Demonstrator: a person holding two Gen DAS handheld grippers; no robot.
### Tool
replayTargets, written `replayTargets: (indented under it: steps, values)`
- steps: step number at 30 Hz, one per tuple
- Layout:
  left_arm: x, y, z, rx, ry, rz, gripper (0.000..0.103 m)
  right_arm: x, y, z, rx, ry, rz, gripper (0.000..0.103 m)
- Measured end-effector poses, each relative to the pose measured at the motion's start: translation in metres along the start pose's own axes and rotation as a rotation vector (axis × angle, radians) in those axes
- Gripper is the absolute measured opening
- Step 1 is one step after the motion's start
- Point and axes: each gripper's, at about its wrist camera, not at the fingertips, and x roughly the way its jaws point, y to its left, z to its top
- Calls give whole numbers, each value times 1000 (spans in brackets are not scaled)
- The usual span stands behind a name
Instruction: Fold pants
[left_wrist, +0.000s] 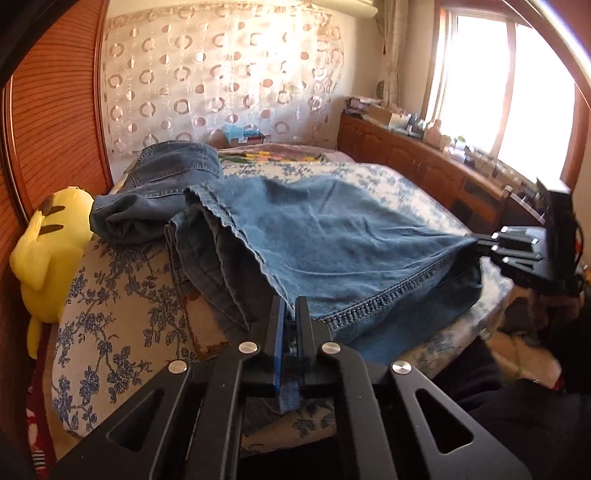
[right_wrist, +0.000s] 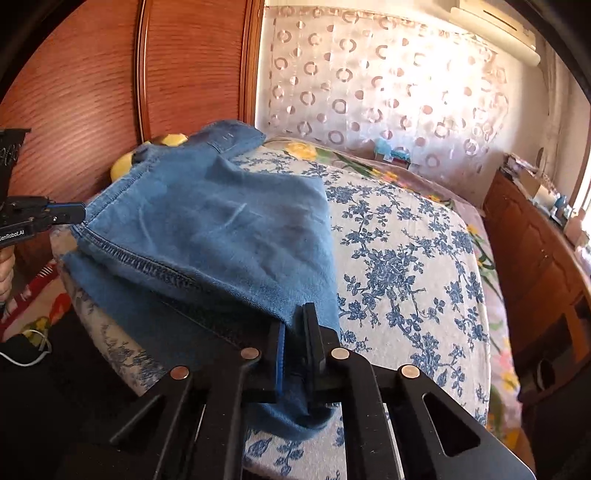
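Mid-fold, by the look of it. Blue denim pants (left_wrist: 332, 236) on the bed (left_wrist: 122, 314), hem end lifted off the floral cover, waistband end far away by the wooden headboard (left_wrist: 55, 110). Left gripper (left_wrist: 290, 314) closed down on one hem corner, denim pinched between the jaws. Right gripper (right_wrist: 295, 325) same on the other corner, jaws nearly together with fabric bunched and hanging below them. Hem seam stretched fairly taut between the two. Long axis of the pants straight ahead of both sets of jaws, toward the waistband; both grippers about equally near. Next move likely hem carried forward onto waistband, both hands level. Fabric soft, wrinkled, one leg rumpled at left, lighter inner face showing. Yellow plush toy (left_wrist: 48, 251) beside the bed edge, left.
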Motion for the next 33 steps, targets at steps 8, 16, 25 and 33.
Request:
replayTargets:
  steps: [8, 16, 25, 33]
  values:
    - [-19, 3, -3, 20, -2, 52, 1, -19, -9, -11, 24, 4, 45, 4]
    - [-3, 8, -10, -20, 49, 41, 21, -10, -11, -12, 56, 56, 44, 8]
    - [11, -16, 3, 32, 52, -22, 32, -42, 0, -6, 23, 26, 23, 12]
    - [33, -20, -7, 36, 114, 5, 32, -46, 5, 10, 21, -27, 34, 33]
